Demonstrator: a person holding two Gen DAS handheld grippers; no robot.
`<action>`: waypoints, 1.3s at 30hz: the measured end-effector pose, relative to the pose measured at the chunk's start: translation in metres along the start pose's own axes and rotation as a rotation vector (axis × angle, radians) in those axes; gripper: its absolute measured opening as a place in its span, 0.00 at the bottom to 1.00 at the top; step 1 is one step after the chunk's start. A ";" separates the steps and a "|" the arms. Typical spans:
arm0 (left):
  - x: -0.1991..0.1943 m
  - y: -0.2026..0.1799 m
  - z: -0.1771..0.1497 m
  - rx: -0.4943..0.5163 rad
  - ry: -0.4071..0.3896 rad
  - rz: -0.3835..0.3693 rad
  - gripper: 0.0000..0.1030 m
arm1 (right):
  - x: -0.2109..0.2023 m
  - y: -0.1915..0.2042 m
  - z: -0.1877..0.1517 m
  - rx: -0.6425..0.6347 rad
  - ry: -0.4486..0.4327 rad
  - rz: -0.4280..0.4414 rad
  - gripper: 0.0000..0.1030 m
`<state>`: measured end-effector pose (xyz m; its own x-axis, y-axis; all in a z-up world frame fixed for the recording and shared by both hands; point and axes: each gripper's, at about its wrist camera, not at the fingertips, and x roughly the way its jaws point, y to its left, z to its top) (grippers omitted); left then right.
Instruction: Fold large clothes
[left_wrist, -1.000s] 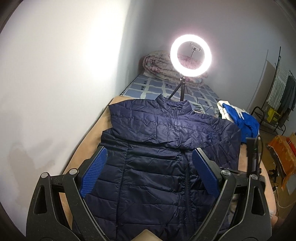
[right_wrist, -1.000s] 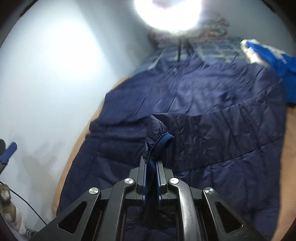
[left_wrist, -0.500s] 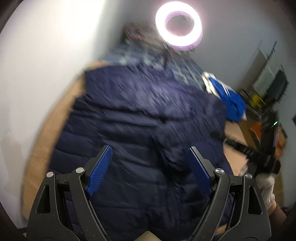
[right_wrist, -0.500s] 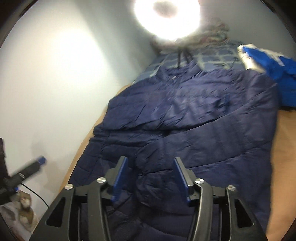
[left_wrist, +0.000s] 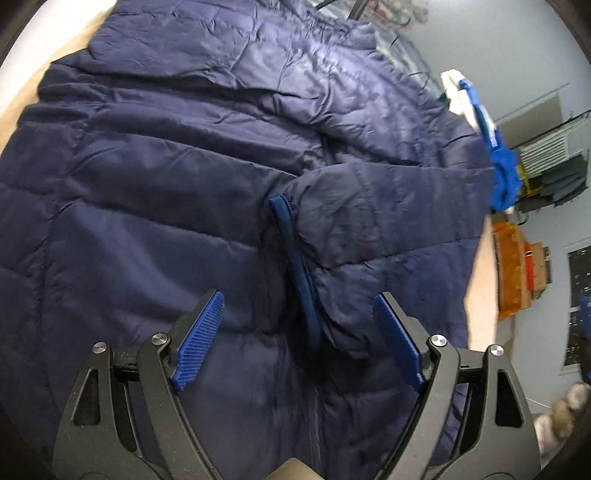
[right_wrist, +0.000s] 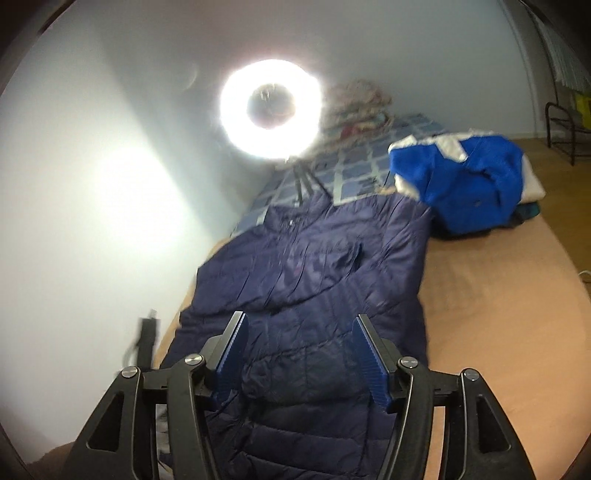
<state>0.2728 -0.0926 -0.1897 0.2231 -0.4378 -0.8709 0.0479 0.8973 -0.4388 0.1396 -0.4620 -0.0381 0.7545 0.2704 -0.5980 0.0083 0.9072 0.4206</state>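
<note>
A navy quilted jacket (left_wrist: 166, 177) lies flat on a tan bed, collar at the far end. Its right sleeve is folded across the chest, with the cuff (left_wrist: 295, 258) lying near the middle. My left gripper (left_wrist: 299, 332) is open and hovers low over the jacket, its jaws either side of the cuff without touching it. In the right wrist view the jacket (right_wrist: 314, 280) stretches away from me. My right gripper (right_wrist: 299, 350) is open and empty above the jacket's lower part.
A lit ring light (right_wrist: 271, 109) on a tripod stands past the collar. A blue and white garment pile (right_wrist: 465, 184) sits at the far right of the bed (right_wrist: 498, 314). A white wall runs along the left. Folded blankets (right_wrist: 358, 110) lie at the bed's head.
My right gripper opened, let go of the sleeve cuff and pulled back toward the hem. My left gripper dropped down and forward, close over the released cuff.
</note>
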 end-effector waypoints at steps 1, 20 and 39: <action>0.007 -0.001 0.003 0.001 0.000 0.018 0.83 | -0.005 -0.002 0.002 0.011 -0.014 0.005 0.60; -0.031 -0.076 0.063 0.417 -0.351 0.328 0.06 | -0.024 -0.020 0.014 0.086 -0.045 0.034 0.60; -0.025 0.044 0.209 0.139 -0.429 0.419 0.05 | -0.002 -0.019 0.008 0.104 0.022 0.074 0.60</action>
<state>0.4726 -0.0305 -0.1409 0.6208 -0.0106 -0.7839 -0.0088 0.9998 -0.0204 0.1433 -0.4823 -0.0389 0.7409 0.3431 -0.5774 0.0224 0.8466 0.5318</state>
